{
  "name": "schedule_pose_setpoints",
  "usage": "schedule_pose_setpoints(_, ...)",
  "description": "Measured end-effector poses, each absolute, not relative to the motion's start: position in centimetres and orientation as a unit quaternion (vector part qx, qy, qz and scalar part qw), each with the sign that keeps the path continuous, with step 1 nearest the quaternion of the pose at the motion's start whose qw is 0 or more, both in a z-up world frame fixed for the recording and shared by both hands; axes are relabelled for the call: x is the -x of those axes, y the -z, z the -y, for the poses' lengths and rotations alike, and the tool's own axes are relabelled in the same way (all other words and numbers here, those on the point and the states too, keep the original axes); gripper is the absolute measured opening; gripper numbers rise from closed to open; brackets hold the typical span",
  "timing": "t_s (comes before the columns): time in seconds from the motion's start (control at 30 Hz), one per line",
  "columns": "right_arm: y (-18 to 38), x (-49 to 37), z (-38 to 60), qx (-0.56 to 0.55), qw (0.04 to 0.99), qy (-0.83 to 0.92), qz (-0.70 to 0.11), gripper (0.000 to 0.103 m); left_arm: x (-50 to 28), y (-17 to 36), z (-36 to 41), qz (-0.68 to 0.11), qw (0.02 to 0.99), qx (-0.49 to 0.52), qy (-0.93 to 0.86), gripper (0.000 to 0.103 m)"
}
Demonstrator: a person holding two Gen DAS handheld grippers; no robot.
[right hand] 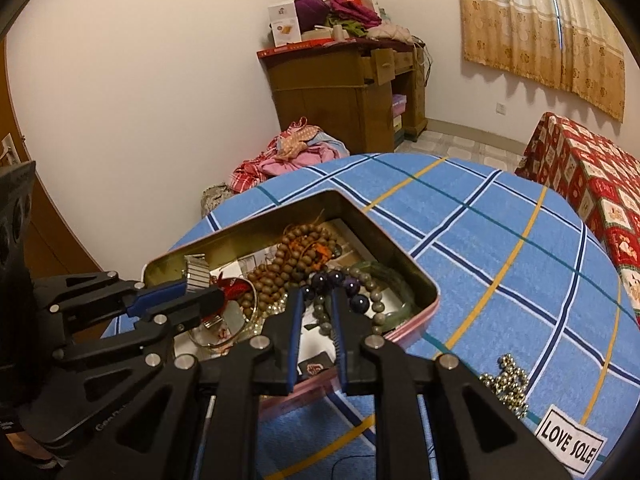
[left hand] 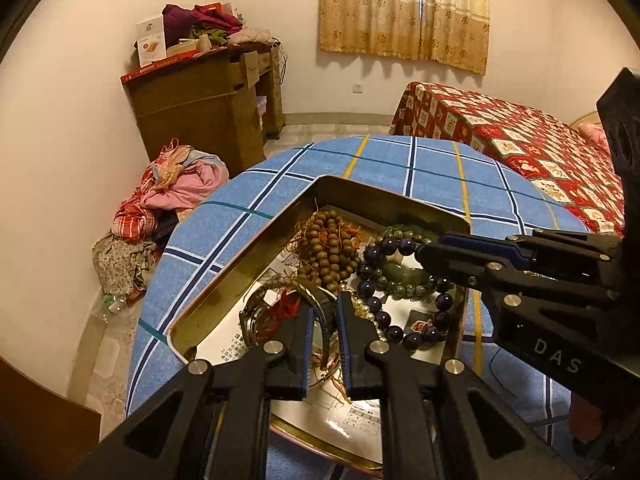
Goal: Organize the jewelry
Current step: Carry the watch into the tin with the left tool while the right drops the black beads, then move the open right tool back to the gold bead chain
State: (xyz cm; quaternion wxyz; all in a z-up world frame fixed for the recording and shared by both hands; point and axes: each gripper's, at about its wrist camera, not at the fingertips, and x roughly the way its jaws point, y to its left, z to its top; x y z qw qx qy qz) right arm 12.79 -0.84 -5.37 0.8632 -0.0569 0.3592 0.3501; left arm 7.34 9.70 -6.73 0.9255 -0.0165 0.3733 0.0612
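Left gripper [left hand: 324, 304] astride bangle [left hand: 320, 300], jaws slightly parted, grip unclear. Right gripper [right hand: 316, 300] nearly clenched on green beads [right hand: 322, 312]. Risk: tangled strands in tin [left hand: 256, 240] drag neighbours out.

I am getting warm, yellowish indoor light in both wrist views, fairly dim, coming from above and behind me. The wall [left hand: 72, 152] is glowing cream, and the curtain [left hand: 404, 8] is showing a thin blue sliver of outside light. Glare is bouncing off the glossy paper and inner walls of the tin [left hand: 256, 252]. The fisheye is bending the counter [right hand: 500, 248] into a dome and darkening every corner. I am seeing sharp focus mid-frame, while the near black arms are looking soft and nearly featureless.
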Motion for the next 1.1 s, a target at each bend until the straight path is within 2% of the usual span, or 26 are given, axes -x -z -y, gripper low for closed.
schedule_pose_setpoints(0.03, 5.4, -12.9, 0.9, 0.056, 0.863, -0.350, -0.360, 0.019, -7.3, 6.8, -9.8, -0.375, 0.924, 0.017, -0.066, 0.029)
schedule_pose_setpoints(0.07, 5.5, -12.9, 0.9, 0.056, 0.863, -0.349, -0.361, 0.023, -7.3, 6.8, -9.9, -0.374, 0.925, 0.020, -0.069, 0.037)
schedule_pose_setpoints(0.1, 5.5, -12.9, 0.9, 0.055, 0.863, -0.349, -0.361, 0.026, -7.2, 6.8, -10.0, -0.372, 0.925, 0.023, -0.070, 0.051)
schedule_pose_setpoints(0.13, 5.6, -12.9, 1.0, 0.053, 0.864, -0.347, -0.361, 0.032, -7.1, 6.7, -10.1, -0.368, 0.926, 0.025, -0.074, 0.056)
schedule_pose_setpoints(0.2, 5.7, -13.1, 1.2, 0.048, 0.865, -0.345, -0.362, 0.035, -7.0, 6.6, -10.3, -0.364, 0.927, 0.023, -0.085, 0.061)
schedule_pose_setpoints(0.5, 6.0, -13.0, 1.0, 0.049, 0.866, -0.342, -0.363, 0.045, -7.3, 7.2, -10.9, -0.372, 0.922, 0.027, -0.099, 0.061)
schedule_pose_setpoints(0.73, 6.2, -12.9, 0.8, 0.054, 0.866, -0.341, -0.363, 0.046, -7.4, 7.4, -11.0, -0.376, 0.920, 0.025, -0.103, 0.061)
schedule_pose_setpoints(1.1, 6.3, -12.4, 0.9, 0.055, 0.865, -0.343, -0.362, 0.052, -7.6, 7.9, -11.1, -0.389, 0.913, 0.022, -0.123, 0.062)
